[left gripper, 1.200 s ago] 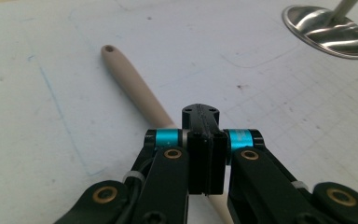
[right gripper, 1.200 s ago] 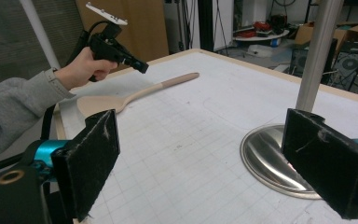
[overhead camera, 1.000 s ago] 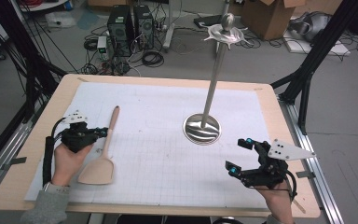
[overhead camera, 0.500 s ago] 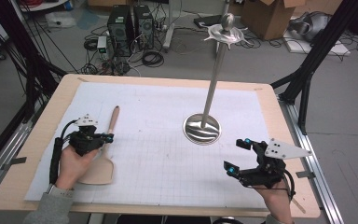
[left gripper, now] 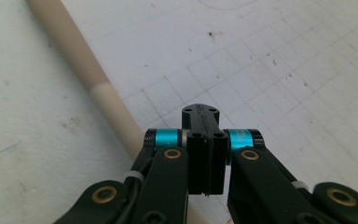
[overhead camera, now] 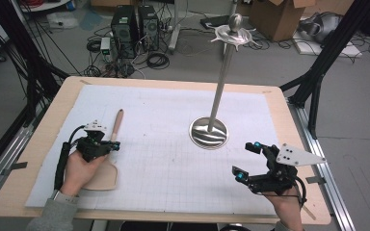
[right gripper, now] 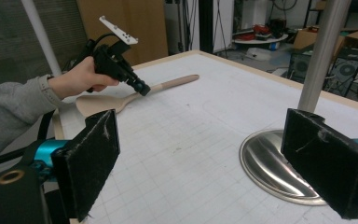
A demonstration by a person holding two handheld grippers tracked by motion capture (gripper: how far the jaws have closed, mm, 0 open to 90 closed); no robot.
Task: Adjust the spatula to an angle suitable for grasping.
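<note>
Clenched empty, the left gripper [overhead camera: 110,145] hovers over the wooden spatula [overhead camera: 107,159]; it must open before grasping, while the right gripper [overhead camera: 248,161] gapes idle.

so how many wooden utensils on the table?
1: a wooden spatula on the left side of the white mat, its handle pointing away from the person, partly covered by the left gripper.

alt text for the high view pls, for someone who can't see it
A person's left claw, shut and empty, hovers over the neck of a wooden spatula lying on a gridded white mat. The right claw rests open near the front edge, beside a tall metal stand.
</note>
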